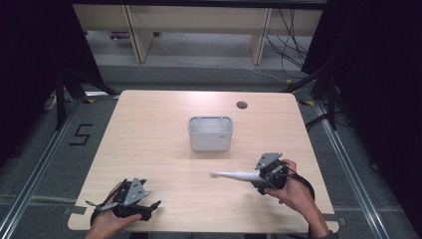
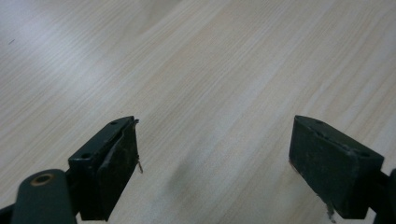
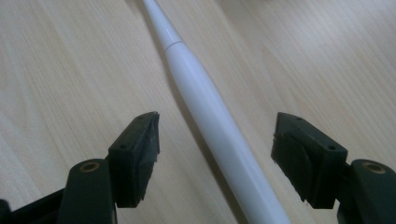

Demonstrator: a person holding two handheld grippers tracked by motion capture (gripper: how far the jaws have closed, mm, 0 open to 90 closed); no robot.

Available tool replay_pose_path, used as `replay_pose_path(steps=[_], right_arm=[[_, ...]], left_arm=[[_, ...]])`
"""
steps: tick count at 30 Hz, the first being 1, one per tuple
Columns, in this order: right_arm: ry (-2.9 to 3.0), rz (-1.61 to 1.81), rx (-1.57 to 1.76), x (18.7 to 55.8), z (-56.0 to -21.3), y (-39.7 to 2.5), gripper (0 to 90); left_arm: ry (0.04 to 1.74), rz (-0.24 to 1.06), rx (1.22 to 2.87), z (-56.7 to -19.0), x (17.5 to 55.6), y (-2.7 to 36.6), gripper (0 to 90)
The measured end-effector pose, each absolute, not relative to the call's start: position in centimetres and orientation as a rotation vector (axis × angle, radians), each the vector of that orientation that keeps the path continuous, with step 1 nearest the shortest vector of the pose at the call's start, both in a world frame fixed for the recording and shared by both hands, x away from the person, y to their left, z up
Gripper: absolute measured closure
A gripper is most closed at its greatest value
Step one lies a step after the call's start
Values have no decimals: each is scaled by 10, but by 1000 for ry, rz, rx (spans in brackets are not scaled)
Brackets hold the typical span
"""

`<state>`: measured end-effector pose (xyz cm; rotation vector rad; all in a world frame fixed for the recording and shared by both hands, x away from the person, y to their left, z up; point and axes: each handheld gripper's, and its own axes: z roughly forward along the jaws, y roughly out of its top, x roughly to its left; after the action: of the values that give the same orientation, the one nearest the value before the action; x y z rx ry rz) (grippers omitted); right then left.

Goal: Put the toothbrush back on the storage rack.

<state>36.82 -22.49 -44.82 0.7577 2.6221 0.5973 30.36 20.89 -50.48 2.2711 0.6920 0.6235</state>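
A white electric toothbrush [image 1: 234, 175] lies flat on the wooden table [image 1: 149, 129], head pointing left. My right gripper [image 1: 259, 185] is at its handle end, open, its jaws standing wide on either side of the white handle [image 3: 219, 135] without touching it. My left gripper [image 1: 152, 209] rests near the table's front left edge, open, with only bare wood between its pads [image 2: 119, 163]. A white rectangular holder [image 1: 210, 133] stands upright in the table's middle, beyond the toothbrush.
A round cable hole [image 1: 242, 105] sits at the table's back right. Black curtains flank both sides, and cables run on the floor behind. A floor mark "5" [image 1: 80, 134] lies left of the table.
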Motion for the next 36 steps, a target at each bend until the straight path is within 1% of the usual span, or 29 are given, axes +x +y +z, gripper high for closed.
replay_pose_path(steps=[8, 11, 15, 19, 24, 30, 34, 36], right_arm=[[2698, 560, 714, 378, -449, -214, 348], [2713, 532, 686, 382, -450, -209, 379], [2740, 507, 665, 389, -453, -202, 388], [2758, 484, 656, 395, -456, -197, 418], [2812, 448, 615, 403, -460, -189, 474], [2842, 392, 557, 409, -463, -183, 504], [2873, 338, 584, 414, -466, -179, 516], [2888, 341, 556, 417, -467, -179, 528]], left_arm=[[688, 618, 2277, -504, 303, 210, 151], [683, 614, 2276, -504, 303, 210, 151], [683, 614, 2276, -504, 303, 210, 151], [694, 619, 2263, -504, 303, 209, 152], [700, 630, 2256, -505, 303, 209, 151], [693, 622, 2259, -504, 303, 209, 151], [684, 626, 2276, -503, 303, 210, 151], [694, 625, 2256, -504, 303, 209, 152]])
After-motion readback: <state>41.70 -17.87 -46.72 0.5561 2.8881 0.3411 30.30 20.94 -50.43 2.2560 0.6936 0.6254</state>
